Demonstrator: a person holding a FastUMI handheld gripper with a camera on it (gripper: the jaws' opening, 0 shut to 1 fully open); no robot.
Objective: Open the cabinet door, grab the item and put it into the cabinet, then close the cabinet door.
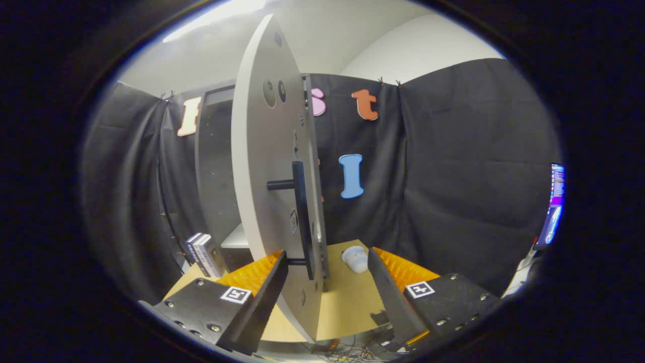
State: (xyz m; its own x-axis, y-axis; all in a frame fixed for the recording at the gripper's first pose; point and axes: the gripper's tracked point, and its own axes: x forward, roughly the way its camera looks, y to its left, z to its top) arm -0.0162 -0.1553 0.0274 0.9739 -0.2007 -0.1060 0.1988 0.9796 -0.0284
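Right now the gripper (327, 282) is spread wide, and the swung-out cabinet door (262, 166) stands edge-on between its two fingers, nearer the left one. Neither finger looks to be pressing on the door, so the claw holds nothing. The door's long axis runs upright, and its dark bar handle (301, 217) runs upright too, on the door's right face, just ahead of the fingers. The cabinet (216, 171) itself lies to the left and farther off, its dark inside showing past the door.

The item (355, 258), a small pale lump, lies on the tan table (347, 302) just ahead of the right finger, right of the door and well apart from the cabinet opening. I judge the door is open enough, so the next move likely turns right and a little forward to the item.

Count: one door, one handle, one cabinet, one item, one stack of books (201, 252) left beside the cabinet
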